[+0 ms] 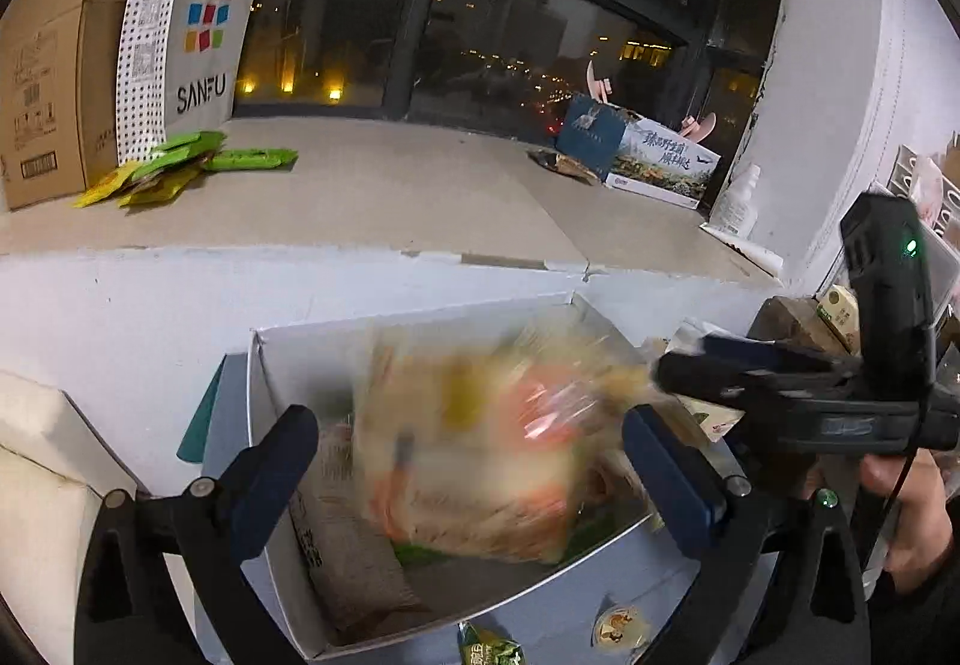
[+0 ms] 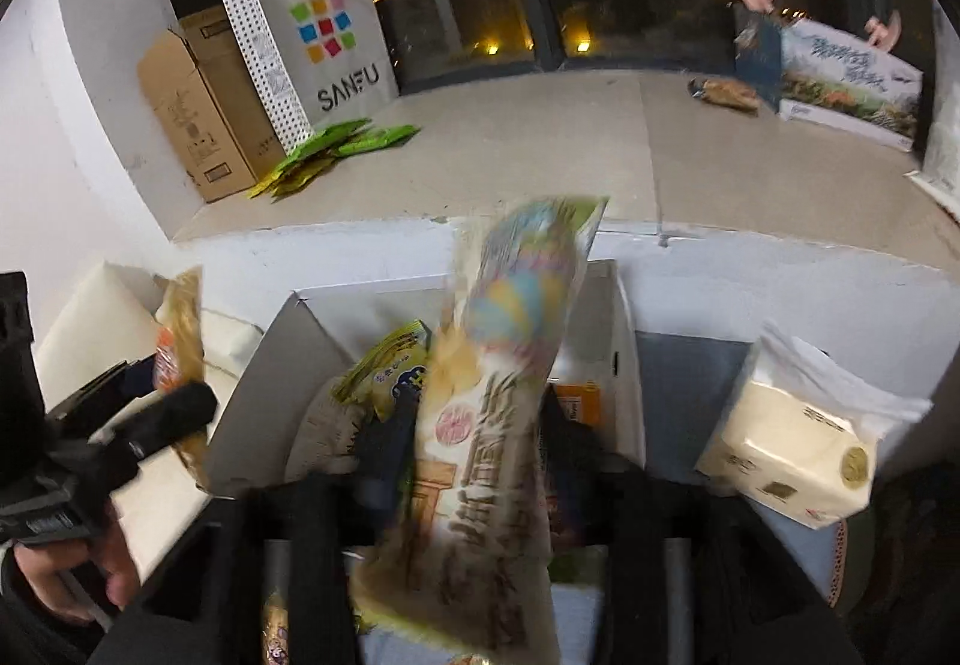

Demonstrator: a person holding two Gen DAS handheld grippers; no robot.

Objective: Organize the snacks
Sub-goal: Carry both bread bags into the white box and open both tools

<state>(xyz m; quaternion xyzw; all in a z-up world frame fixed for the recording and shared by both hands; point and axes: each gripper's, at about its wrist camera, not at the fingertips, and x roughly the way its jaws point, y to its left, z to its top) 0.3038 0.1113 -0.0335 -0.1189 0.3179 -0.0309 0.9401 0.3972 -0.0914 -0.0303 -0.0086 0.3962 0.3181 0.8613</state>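
Snack sorting, and both hands look like they're at the drop-off step. The orange-and-yellow snack bag [image 1: 480, 455] sits right between the fingers of the left tool [image 1: 468, 425], just ahead of it and over the open white box [image 1: 264, 365]. It's a total blur, so my guess is it's loose and on its way down into the box. That tool is spread about as wide as it goes and its pads aren't pressing on the bag. On the other side, a long printed packet [image 2: 516, 317] stands up between the fingers of the right tool [image 2: 474, 461] and pokes out ahead of it over an open box [image 2: 624, 365] that already has a few packets in it. I honestly can't tell if that's the same box. The right tool's jaws stand well apart too, and the packet is smeared, so I'd say it has let go rather than gripping. Off to that tool's right there's a tissue pack [image 2: 798, 455], and far ahead of it on the window ledge a heap of green packets [image 2: 336, 149] lies next to a SANFU paper bag [image 2: 324, 35]. Next move, I reckon: let both packs settle, lift the tools clear of the box walls, then go after another loose snack, maybe those green ones.
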